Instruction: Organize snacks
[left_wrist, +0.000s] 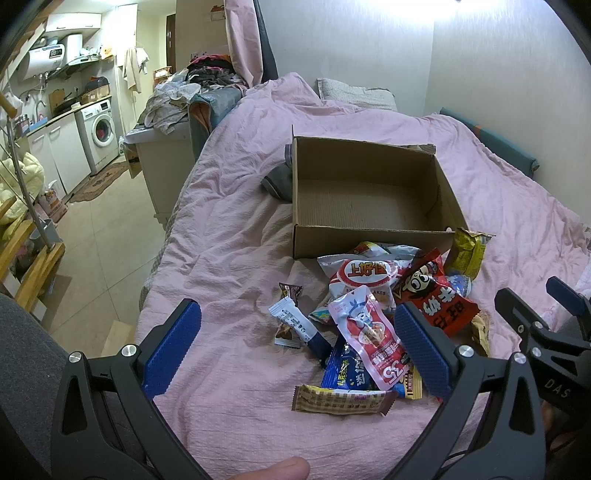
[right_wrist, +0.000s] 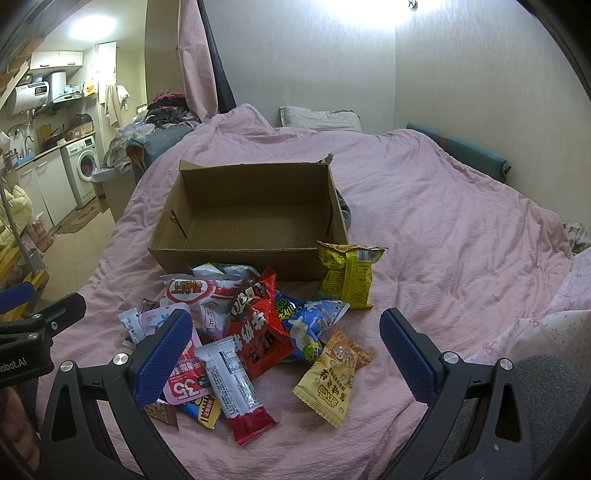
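Note:
A pile of snack packets (left_wrist: 373, 314) (right_wrist: 255, 332) lies on the pink bed cover in front of an empty open cardboard box (left_wrist: 369, 195) (right_wrist: 255, 221). A red bag (left_wrist: 439, 299) (right_wrist: 258, 332), a pink-white pouch (left_wrist: 369, 332), a yellow bag (right_wrist: 347, 273) by the box's corner and an orange-yellow packet (right_wrist: 332, 376) show in it. My left gripper (left_wrist: 295, 350) hovers open above the pile's near side with nothing held. My right gripper (right_wrist: 288, 354) is open too, over the near packets. Each gripper shows at the edge of the other's view.
The bed's left edge (left_wrist: 162, 266) drops to a tiled floor. A cabinet with heaped clothes (left_wrist: 173, 107) stands beside the bed, a washing machine (left_wrist: 99, 129) beyond. A pillow (right_wrist: 317, 118) and the wall lie behind the box. A dark sock (left_wrist: 279, 182) rests by the box.

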